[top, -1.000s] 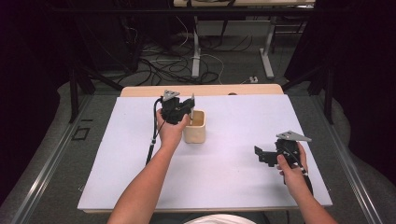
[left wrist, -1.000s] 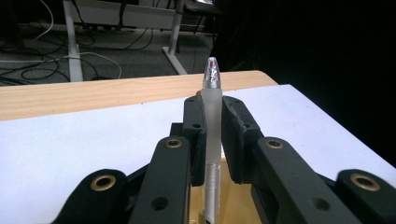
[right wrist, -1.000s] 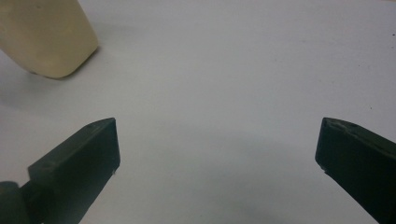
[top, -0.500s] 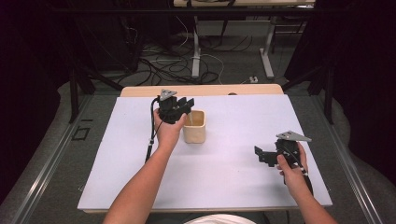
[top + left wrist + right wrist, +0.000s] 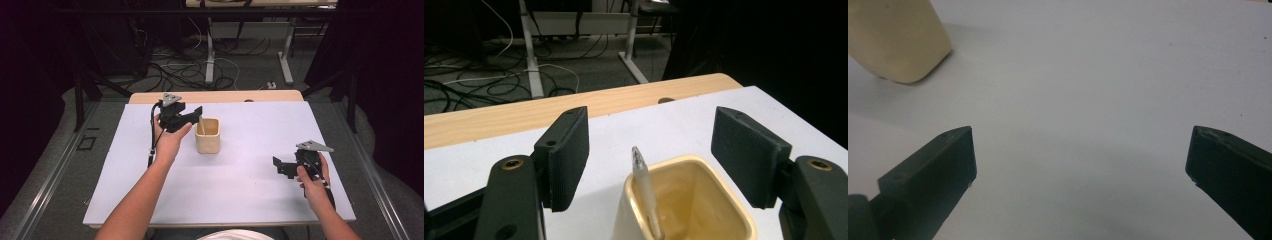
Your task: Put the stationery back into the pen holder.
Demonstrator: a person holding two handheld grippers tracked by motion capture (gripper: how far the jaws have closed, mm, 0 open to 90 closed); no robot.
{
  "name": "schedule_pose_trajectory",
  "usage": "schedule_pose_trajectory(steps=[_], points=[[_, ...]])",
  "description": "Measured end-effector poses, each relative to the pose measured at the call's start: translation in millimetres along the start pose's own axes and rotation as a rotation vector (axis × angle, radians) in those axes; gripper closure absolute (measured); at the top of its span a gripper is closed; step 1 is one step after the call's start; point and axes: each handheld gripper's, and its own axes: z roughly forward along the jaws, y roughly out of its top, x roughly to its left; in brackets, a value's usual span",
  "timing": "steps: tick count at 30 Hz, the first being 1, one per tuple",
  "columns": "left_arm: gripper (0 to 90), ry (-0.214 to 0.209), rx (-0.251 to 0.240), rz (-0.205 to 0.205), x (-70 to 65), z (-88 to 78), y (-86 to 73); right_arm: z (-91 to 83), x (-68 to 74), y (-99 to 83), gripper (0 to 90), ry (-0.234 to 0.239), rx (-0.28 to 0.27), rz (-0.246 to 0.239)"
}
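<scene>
A: Dark room behind, cables (image 5: 175, 70) strewn over the floor (image 5: 240, 75), white desk (image 5: 250, 200) in front. Where does the pen sit?

B: Stands in the cream cup (image 5: 208, 135), near the middle of the desk. Pen (image 5: 644, 192) leans tilted against 1 wall, tip poking just above the rim.

A: And the left claw (image 5: 196, 116)?

B: Hangs just above the cup's rim, jaws having just been opening, now wide. Straddles the pen's tip, 1 pad (image 5: 566, 160) on each side, neither touching it. Looks like a drop into the cup, with the pen resting on its own.

A: Why so close over the rim?

B: Probably to let go low, so the pen slides down the wall rather than bouncing out. Needs a clean lift away next, without clipping the tip.

A: Right claw (image 5: 280, 167)?

B: Spread wide, nothing between the jaws, held low over bare desk well apart from the cup. Likely parked there to keep out of the way.
</scene>
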Motion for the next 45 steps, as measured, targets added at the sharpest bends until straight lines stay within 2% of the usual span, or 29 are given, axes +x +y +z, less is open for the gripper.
schedule_pose_trajectory(steps=[4, 6, 11, 14, 18, 21, 26, 28, 34, 37, 41, 45], points=[[30.2, -0.033, -0.003, -0.047, 2.1, -14.5, 0.2, -0.3, 0.0, 0.1, 0.0, -0.001, -0.001, -0.002], [27.2, -0.041, -0.008, -0.049, 3.4, -21.2, -1.0, -0.5, 0.5, 0.2, 0.0, -0.002, 0.0, 0.004], [15.9, -0.03, 0.0, -0.029, 8.1, -40.2, -6.4, -1.2, -0.4, 0.4, 0.0, -0.004, -0.003, -0.004], [13.2, -0.017, 0.004, -0.042, 12.4, -53.2, -16.3, -1.7, 0.1, 0.6, 0.0, -0.001, -0.001, 0.001], [6.8, -0.009, 0.018, -0.059, 22.7, -68.6, -38.6, -2.3, -0.4, 1.3, 0.0, 0.0, -0.008, -0.001], [2.9, 0.007, 0.043, -0.04, 31.4, -75.9, -52.3, -1.9, -1.8, 1.6, 0.0, -0.013, -0.014, 0.004], [0.2, 0.044, 0.051, 0.009, 42.1, -88.5, -71.2, -3.8, -4.0, 3.0, 0.0, -0.011, -0.016, 0.013], [0.2, 0.047, 0.046, 0.011, 46.2, -93.2, -78.6, -3.6, -4.7, 2.8, 0.0, -0.013, -0.016, 0.017], [0.2, 0.068, 0.054, 0.039, 57.5, -100.5, -98.6, -3.7, -4.4, 2.7, 0.0, -0.011, -0.01, 0.017], [0.2, 0.066, 0.068, 0.035, 61.3, -102.1, -107.4, -3.5, -5.4, 2.6, 0.0, -0.014, -0.014, 0.016], [0.3, 0.097, 0.088, 0.049, 66.8, -100.4, -117.6, -2.9, -5.0, 2.2, 0.0, -0.012, -0.004, 0.02], [0.5, 0.114, 0.107, 0.037, 73.9, -97.0, -126.5, -0.7, -4.5, 1.4, 0.0, -0.007, -0.001, 0.003]])
